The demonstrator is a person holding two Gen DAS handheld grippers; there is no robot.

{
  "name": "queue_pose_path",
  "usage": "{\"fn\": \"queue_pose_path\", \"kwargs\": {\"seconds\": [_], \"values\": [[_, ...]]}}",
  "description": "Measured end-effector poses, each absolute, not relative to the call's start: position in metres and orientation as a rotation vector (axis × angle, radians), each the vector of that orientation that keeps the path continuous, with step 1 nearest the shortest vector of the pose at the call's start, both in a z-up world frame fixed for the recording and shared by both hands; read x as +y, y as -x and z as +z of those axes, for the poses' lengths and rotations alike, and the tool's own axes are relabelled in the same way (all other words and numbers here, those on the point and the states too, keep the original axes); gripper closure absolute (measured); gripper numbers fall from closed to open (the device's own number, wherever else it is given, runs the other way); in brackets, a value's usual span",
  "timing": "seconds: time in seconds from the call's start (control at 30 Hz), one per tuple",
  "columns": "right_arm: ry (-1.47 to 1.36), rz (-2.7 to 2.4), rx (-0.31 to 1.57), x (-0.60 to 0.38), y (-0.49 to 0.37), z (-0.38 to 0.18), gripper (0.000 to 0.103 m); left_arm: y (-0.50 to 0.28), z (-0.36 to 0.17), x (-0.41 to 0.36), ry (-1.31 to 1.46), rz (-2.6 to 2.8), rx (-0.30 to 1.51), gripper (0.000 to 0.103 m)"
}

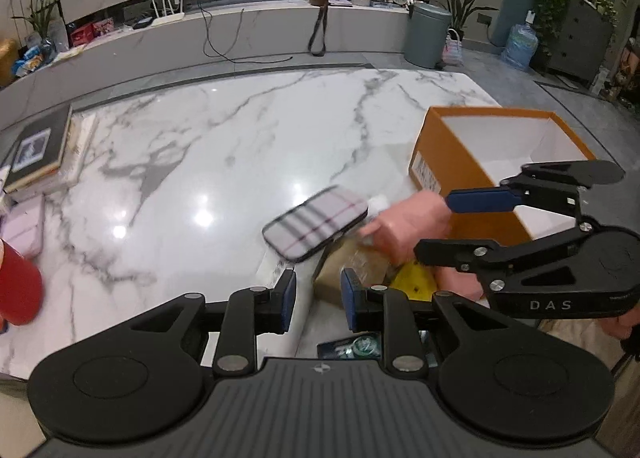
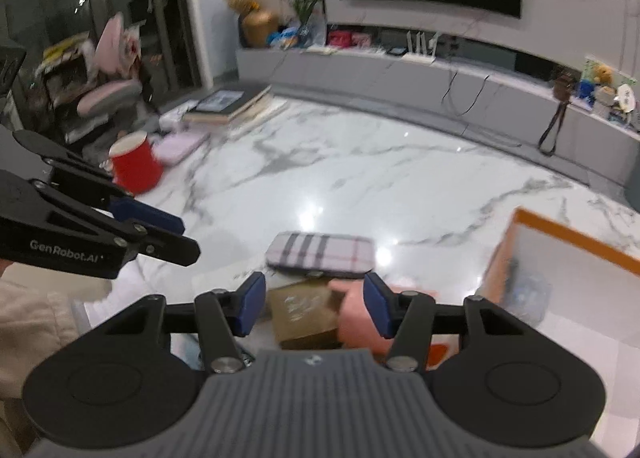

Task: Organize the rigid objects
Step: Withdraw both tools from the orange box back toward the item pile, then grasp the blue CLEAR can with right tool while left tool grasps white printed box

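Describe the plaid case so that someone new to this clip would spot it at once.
Start at the white marble table and find the open orange box near its right side. Just left of that box, beside a pink item and a brown packet, lies the plaid case: flat, rounded, and the only thing with dark checked stripes on pale pink.

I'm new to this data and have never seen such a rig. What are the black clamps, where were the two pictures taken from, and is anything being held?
A person holds a two-finger clamp in each hand, each with a camera looking along its fingers. One picture is from the left gripper, which is open and empty; the other from the right gripper, open around a blurred pink object, not visibly gripping it. On the marble table lie a plaid case, a brown box, a red cup, stacked books and an open orange box.
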State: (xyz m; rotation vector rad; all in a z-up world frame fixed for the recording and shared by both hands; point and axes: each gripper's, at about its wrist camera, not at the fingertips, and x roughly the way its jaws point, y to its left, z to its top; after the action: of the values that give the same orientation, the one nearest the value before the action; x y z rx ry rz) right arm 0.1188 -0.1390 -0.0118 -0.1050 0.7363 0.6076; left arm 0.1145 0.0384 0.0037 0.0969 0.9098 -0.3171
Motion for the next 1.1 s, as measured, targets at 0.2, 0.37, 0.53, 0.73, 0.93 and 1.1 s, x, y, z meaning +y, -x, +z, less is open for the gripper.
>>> {"fn": "queue_pose_path", "kwargs": {"seconds": [0.2,0.37,0.53,0.73,0.93,1.1], "values": [[0.179,0.597,0.811,-0.115,-0.117,-0.034,0.054,-0.101,-0.023,0.05,-0.11,-0.44,0.906,0.072],[0.204,0.601,0.881,-0.116,-0.102,-0.055,0.056,-0.093,-0.048,0.039,-0.198,-0.534,0.95,0.071],[0.313,0.681,0.904,-0.104,-0.087,-0.074,0.067,-0.094,-0.067,0.042,-0.21,-0.535,1.005,0.071],[0.433,0.777,0.915,-0.084,-0.087,-0.087,0.069,-0.094,-0.078,0.041,-0.239,-0.511,1.028,0.067],[0.538,0.846,0.9,-0.066,-0.087,-0.091,0.06,-0.098,-0.08,0.046,-0.232,-0.479,1.023,0.066],[0.522,0.859,0.924,-0.065,-0.095,-0.095,0.055,-0.1,-0.077,0.05,-0.231,-0.456,0.997,0.058]]}}
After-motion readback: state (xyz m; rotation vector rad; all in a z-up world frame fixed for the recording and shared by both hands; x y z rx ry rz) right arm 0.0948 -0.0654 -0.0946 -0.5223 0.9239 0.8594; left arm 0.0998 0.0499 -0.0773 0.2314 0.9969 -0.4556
